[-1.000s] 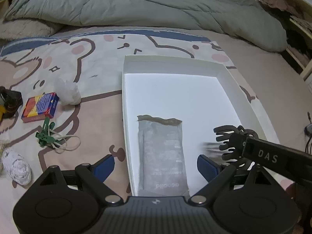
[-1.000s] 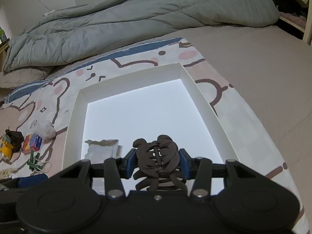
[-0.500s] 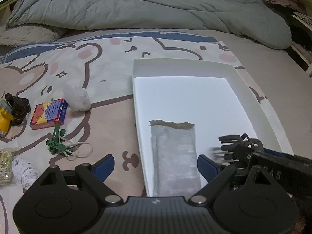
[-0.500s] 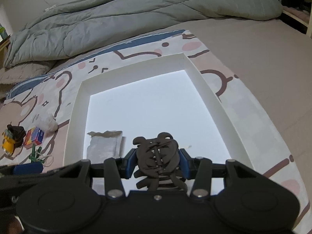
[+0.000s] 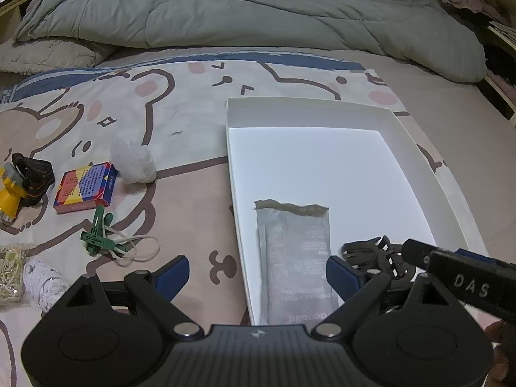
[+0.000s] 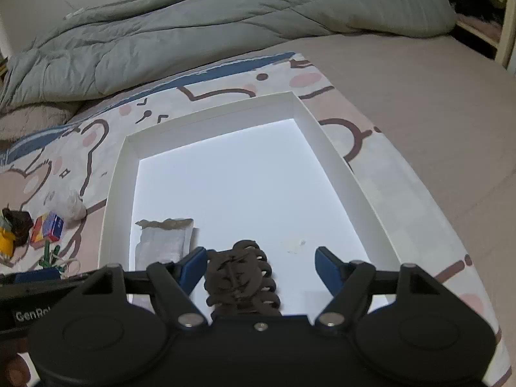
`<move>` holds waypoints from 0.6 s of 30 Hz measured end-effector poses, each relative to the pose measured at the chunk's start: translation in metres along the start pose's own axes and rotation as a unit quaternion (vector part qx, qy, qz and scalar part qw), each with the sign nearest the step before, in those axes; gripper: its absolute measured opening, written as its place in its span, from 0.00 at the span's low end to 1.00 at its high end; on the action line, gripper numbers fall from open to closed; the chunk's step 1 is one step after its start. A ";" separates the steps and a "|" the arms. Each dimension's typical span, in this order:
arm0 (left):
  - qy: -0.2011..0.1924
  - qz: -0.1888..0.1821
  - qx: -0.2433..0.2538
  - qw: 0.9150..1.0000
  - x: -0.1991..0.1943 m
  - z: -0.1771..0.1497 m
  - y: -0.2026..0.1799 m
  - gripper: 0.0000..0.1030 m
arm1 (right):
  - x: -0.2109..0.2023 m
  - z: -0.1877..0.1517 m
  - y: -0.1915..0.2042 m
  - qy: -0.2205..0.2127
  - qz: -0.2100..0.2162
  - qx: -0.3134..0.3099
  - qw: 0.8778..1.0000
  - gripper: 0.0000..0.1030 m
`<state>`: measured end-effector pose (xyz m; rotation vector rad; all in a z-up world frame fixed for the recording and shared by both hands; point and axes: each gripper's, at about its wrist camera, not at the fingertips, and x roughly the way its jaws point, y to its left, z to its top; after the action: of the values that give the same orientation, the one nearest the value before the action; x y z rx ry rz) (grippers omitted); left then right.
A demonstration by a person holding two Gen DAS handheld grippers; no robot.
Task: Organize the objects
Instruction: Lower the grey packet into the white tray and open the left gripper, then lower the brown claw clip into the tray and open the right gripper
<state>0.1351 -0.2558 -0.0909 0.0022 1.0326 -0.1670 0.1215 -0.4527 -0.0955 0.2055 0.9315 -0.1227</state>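
Observation:
A white box (image 5: 416, 148) (image 6: 119, 174) lies on the bed. A grey sachet (image 5: 295, 258) (image 6: 164, 238) lies flat at its near left. A dark brown hair claw clip (image 6: 240, 282) (image 5: 375, 253) rests on the box floor between the spread jaws of my right gripper (image 6: 258, 266), which is open and apart from it. My left gripper (image 5: 258, 275) is open and empty, over the box's left wall and the sachet.
Left of the box on the cartoon bedspread lie a white wad (image 5: 133, 161), a red-blue card box (image 5: 85, 187), a green clip with rubber bands (image 5: 103, 235), a yellow-and-black item (image 5: 19, 183), a white roll (image 5: 43, 282). A grey duvet (image 5: 242, 9) is piled behind.
My right gripper has opened and let go of the hair clip, which now lies in the box. The left gripper has drawn back and shifted left.

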 end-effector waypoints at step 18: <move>-0.021 0.014 0.023 0.999 -0.019 0.002 0.009 0.89 | -0.029 -0.002 -0.005 -0.022 -0.019 -0.015 0.999 0.84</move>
<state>0.1285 -0.2450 -0.0746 0.0549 0.9858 -0.1641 0.1023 -0.4566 -0.0739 0.1567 0.8939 -0.1475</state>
